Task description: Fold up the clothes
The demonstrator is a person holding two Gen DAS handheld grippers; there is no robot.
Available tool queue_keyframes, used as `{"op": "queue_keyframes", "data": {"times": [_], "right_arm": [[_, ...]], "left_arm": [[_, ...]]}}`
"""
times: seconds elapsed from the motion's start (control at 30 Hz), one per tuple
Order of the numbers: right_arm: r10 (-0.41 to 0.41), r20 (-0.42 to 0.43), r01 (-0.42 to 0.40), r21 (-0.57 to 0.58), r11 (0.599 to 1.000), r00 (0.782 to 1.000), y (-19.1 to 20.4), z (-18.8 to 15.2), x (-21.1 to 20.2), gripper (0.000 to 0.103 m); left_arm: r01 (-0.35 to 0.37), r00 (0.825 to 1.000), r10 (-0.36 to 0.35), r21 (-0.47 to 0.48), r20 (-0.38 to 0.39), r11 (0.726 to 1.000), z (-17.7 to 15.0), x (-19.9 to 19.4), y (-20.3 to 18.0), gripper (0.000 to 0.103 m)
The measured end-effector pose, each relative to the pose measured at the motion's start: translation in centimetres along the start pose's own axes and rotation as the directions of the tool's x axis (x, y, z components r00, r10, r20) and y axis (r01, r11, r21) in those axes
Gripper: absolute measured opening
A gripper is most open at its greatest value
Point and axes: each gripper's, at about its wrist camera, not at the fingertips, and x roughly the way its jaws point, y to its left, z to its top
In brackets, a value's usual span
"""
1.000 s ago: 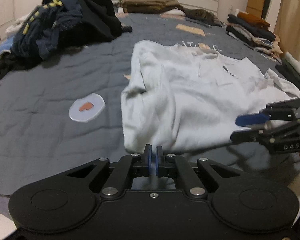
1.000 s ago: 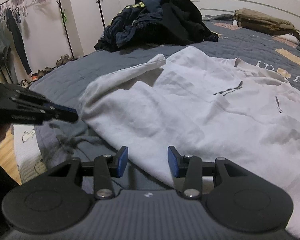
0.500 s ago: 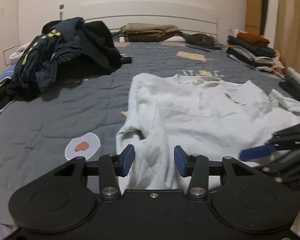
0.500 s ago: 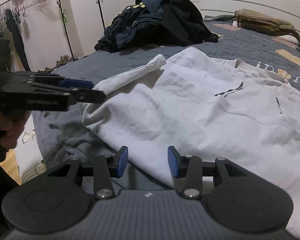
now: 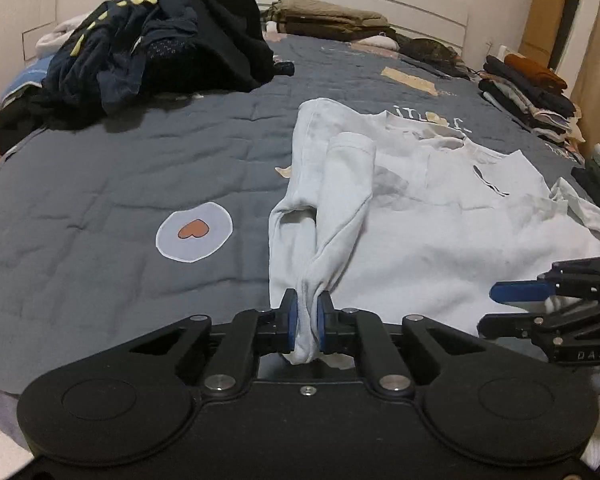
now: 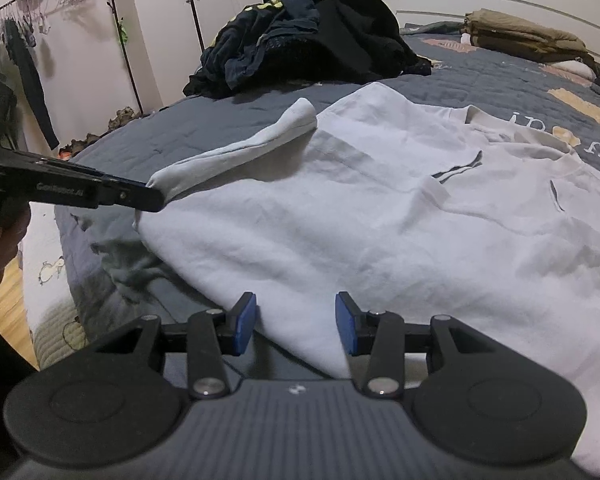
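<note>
Grey quilted bedspread [image 5: 100, 184] covers the bed under everything we see. On its near right half lies the white sweatshirt [image 5: 440, 216], spread mostly flat, neckline toward the headboard, hem toward us. At the far left of the bed we note a heap of dark clothes [image 5: 160, 48]. Against the headboard sits a folded olive-brown stack [image 5: 328, 20], and along the far right edge a row of folded dark garments [image 5: 532, 88]. A pale round patch with an orange heart [image 5: 195, 231] is sewn into the quilt, left of the sweatshirt.

The sweatshirt's left sleeve [image 5: 340, 200] is lifted off the body of the garment, cuff pointing up the bed. Our left gripper [image 5: 307, 326] is clenched on the lower end of that sleeve, a fold of white fabric bunched between the blue pads. From the right wrist camera the sleeve [image 6: 236, 152] runs out straight from those closed fingers. Our right gripper [image 6: 296, 322] hovers over the sweatshirt's near hem, jaws spread apart, nothing between them.
</note>
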Motion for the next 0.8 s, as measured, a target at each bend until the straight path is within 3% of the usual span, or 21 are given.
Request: {"op": "queue_keyframes", "data": {"times": [0.13,0.3,0.7,0.8], "right_arm": [[0.001,0.006,-0.001,0.01,1.0,1.0,0.0,0.1,-0.1,0.042],[-0.001,0.011,0.001,0.011,1.0,1.0,0.0,0.1,-0.1,0.042],[-0.007,0.03,0.006,0.028,1.0,1.0,-0.5,0.2,-0.4,0.042],[-0.005,0.031,0.004,0.031,1.0,1.0,-0.6,0.2,-0.4,0.042]], "left_arm": [[-0.011,0.997,0.008,0.044,0.079,0.999,0.8,-0.8,-0.7,0.029],[-0.023,0.987,0.005,0.114,0.159,0.993,2.0,-1.1,-1.9,0.031],[-0.041,0.992,0.011,0.243,0.125,0.969,4.4,5.1,-4.8,0.031],[-0.056,0.992,0.027,0.242,0.121,0.969,4.2,6.3,-4.8,0.041]]}}
